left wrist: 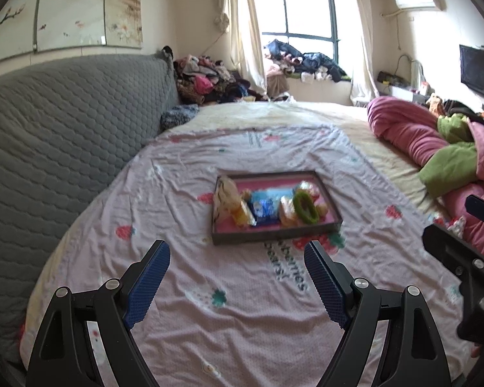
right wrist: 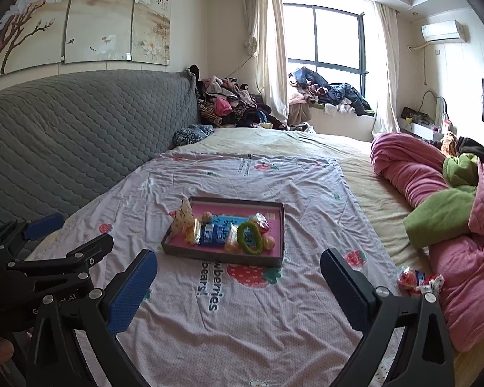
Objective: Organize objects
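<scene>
Two claws hang over the bed (right wrist: 242,322), both spread wide with nothing between their blue pads. Ahead of the left claw (left wrist: 237,271) and the right claw (right wrist: 238,277) sits a dark tray (right wrist: 222,256) on the strawberry-print sheet, holding snack packets (right wrist: 214,232) and a green ring (right wrist: 250,238). More wrapped snacks (right wrist: 419,280) lie apart, beside the pink quilt (right wrist: 451,258).

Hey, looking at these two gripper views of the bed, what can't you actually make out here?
- Left wrist view: items in the tray are motion-blurred; the blue packet label is unreadable.
- Right wrist view: small wrappers beside the pink quilt are too small to identify.
- Both views: the sheet's printed words are partly hidden behind the tray.
</scene>
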